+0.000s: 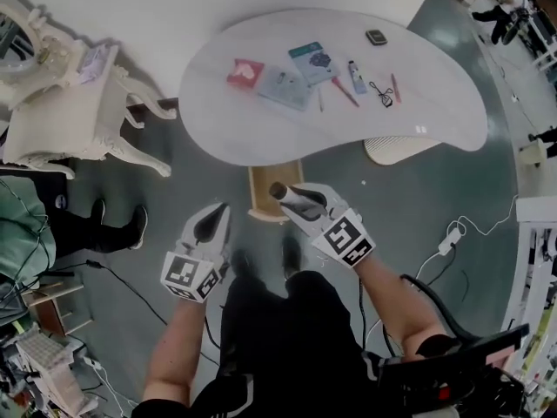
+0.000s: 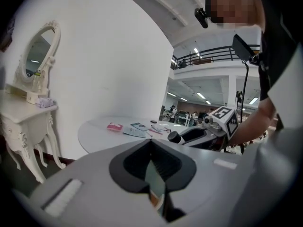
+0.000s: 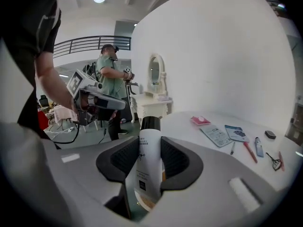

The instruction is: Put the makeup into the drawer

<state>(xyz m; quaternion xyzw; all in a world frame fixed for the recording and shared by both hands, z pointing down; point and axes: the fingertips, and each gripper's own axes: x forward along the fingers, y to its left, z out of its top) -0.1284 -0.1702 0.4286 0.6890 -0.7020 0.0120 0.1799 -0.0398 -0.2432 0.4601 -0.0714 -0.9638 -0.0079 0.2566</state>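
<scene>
Right jaws clamp bottle [image 3: 147, 164]; table [image 1: 261, 133], perhaps stool [image 1: 262, 202], ahead

Ornate white dresser [image 1: 61, 120] near oval grey table [image 1: 252, 129].

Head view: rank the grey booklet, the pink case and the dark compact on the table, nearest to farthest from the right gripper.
1. grey booklet, in the middle, straight ahead of the right gripper.
2. pink case, farther left and a little farther back.
3. dark compact, farthest back, off to the right.
</scene>
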